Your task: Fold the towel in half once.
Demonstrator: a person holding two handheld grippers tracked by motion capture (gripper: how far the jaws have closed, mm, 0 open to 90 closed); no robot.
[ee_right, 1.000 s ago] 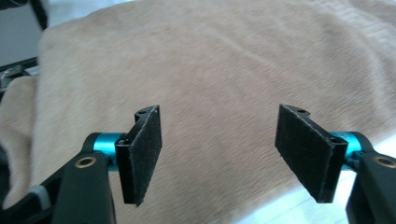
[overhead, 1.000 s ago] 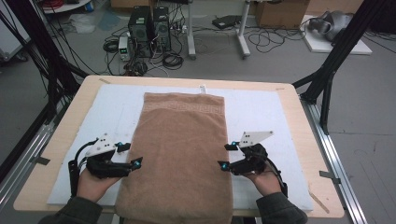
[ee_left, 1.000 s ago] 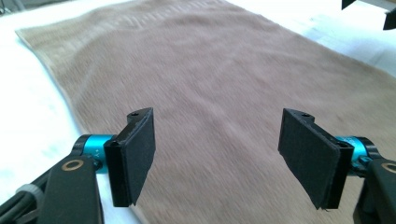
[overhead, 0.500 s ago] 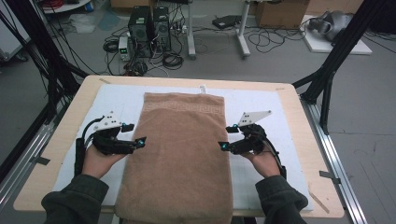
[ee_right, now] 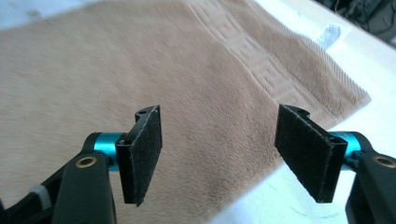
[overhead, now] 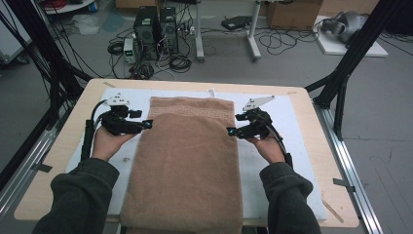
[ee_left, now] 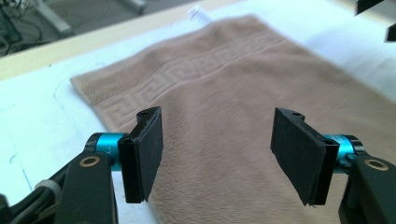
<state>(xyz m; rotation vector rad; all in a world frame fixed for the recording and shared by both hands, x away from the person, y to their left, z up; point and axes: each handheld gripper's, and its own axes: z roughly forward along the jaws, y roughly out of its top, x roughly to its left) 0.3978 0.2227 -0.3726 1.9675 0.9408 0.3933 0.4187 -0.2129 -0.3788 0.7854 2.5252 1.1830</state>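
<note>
Tan towel [overhead: 187, 161], key-pattern border at far end, spread flat lengthwise, centre frame, near end overhanging table edge.

Tan towel [overhead: 187, 156], Greek-key border band

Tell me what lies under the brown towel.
The brown towel lies on a white mat that covers the wooden table. Anything between towel and mat is covered.

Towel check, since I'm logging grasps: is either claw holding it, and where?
Nothing is held. Both the left claw and right claw are open above the towel.
</note>
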